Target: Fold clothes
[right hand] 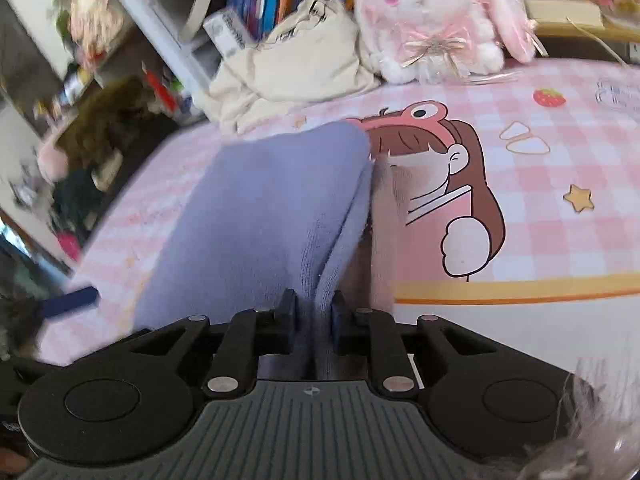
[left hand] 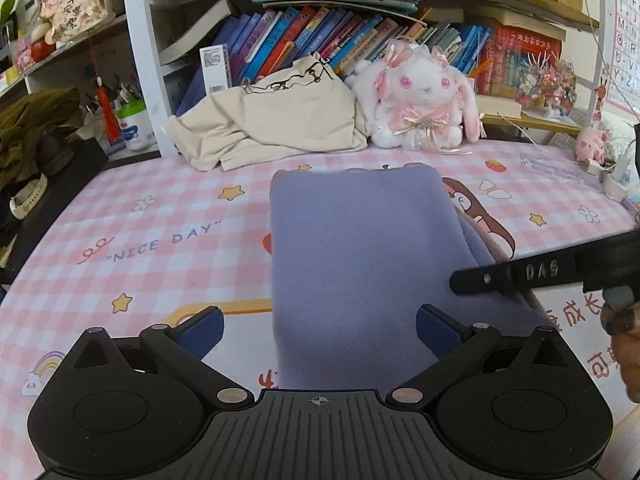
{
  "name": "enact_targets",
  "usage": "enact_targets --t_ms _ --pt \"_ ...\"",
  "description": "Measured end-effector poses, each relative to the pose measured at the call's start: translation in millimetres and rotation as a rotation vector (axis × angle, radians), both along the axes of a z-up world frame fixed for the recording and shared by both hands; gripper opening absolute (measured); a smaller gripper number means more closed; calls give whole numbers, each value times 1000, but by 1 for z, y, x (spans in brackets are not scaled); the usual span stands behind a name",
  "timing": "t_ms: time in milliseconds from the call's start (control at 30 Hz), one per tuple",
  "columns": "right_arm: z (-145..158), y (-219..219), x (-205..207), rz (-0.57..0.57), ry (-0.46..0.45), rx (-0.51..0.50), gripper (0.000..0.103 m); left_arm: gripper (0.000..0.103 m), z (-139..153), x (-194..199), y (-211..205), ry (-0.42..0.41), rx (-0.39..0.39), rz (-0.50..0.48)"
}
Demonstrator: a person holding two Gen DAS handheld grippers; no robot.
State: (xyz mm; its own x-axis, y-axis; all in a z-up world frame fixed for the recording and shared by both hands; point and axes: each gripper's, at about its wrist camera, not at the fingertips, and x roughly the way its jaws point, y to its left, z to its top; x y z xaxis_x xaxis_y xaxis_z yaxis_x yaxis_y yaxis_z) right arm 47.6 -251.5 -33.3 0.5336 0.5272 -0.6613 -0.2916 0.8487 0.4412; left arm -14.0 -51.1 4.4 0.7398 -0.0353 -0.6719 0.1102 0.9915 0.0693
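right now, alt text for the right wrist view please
The right gripper is shut on an edge of the folded lavender knit garment, lying on a pink checked cartoon-print sheet. A white plush rabbit sits behind.

Left wrist view is aimed low along the bed (left hand: 160,220) toward the bookshelf (left hand: 340,40). Right wrist view is tilted, set closer. Purple garment (left hand: 360,260), plush rabbit (left hand: 420,100) and beige cloth (left hand: 280,120) are shared.
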Motion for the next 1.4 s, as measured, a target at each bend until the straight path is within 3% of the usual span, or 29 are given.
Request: enact_targets --t_ms 233,600,867,1033,1133,1300,1400 --pt "6 5 -2 20 -22 -45 22 103 2 -3 2 -2 -9 36" --pt "15 -15 -9 16 -19 -10 26 103 5 -5 -11 -9 -19 65" --pt "18 -32 -15 22 -6 21 27 103 8 -4 -11 -4 -126 112" --pt "19 -44 -18 8 24 63 56 103 7 -4 -7 12 -148 155" --pt "15 -48 -16 -9 75 108 64 103 4 -1 4 56 -239 155" --pt "7 -45 -14 -35 138 134 65 101 -4 6 29 117 -407 171" --pt "2 -43 -13 -50 176 150 65 100 -10 15 47 127 -469 194"
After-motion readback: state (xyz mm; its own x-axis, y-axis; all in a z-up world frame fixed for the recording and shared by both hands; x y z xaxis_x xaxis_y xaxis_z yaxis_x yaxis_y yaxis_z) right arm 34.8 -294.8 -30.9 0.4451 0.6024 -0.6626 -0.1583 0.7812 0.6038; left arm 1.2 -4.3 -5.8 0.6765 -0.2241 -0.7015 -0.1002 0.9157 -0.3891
